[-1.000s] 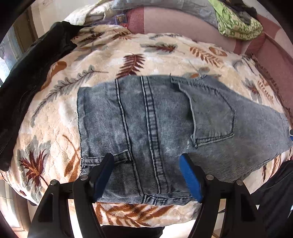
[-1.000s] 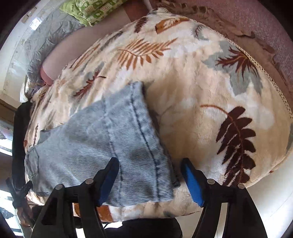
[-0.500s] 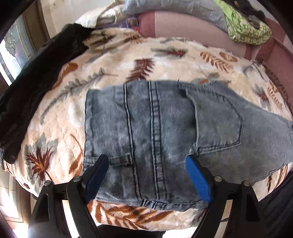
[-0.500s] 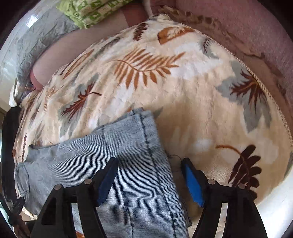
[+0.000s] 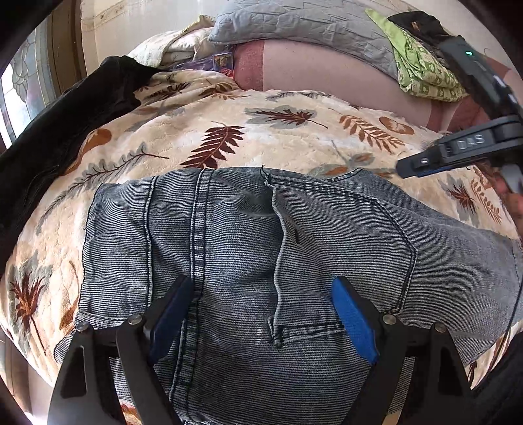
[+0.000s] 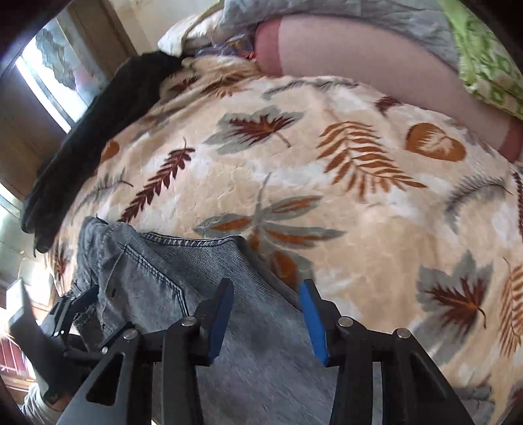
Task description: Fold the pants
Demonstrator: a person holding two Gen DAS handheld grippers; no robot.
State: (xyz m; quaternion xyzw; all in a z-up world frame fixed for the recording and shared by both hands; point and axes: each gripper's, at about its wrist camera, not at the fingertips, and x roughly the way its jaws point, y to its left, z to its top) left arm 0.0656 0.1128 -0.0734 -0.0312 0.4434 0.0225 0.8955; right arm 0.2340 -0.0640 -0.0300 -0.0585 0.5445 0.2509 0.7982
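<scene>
Leaf-print blanket [image 5: 294,140] covers the bed; a black garment [image 5: 49,140] lies along its left edge, and a grey quilted pillow [image 5: 310,29] and a green cloth [image 5: 421,75] sit at the far side. Grey denim pants [image 5: 261,245] lie flat on the blanket, back pocket up. Left gripper [image 5: 261,314] hovers over the pants, tongs apart, gripping nothing. Right gripper [image 6: 266,314] is over the pants' edge, tongs apart, nothing between them.

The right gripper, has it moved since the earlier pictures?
Yes. The right gripper has swung left along the jeans, away from the hem toward the back pocket; the black garment and window, earlier barely seen, now fill its view's left side.
</scene>
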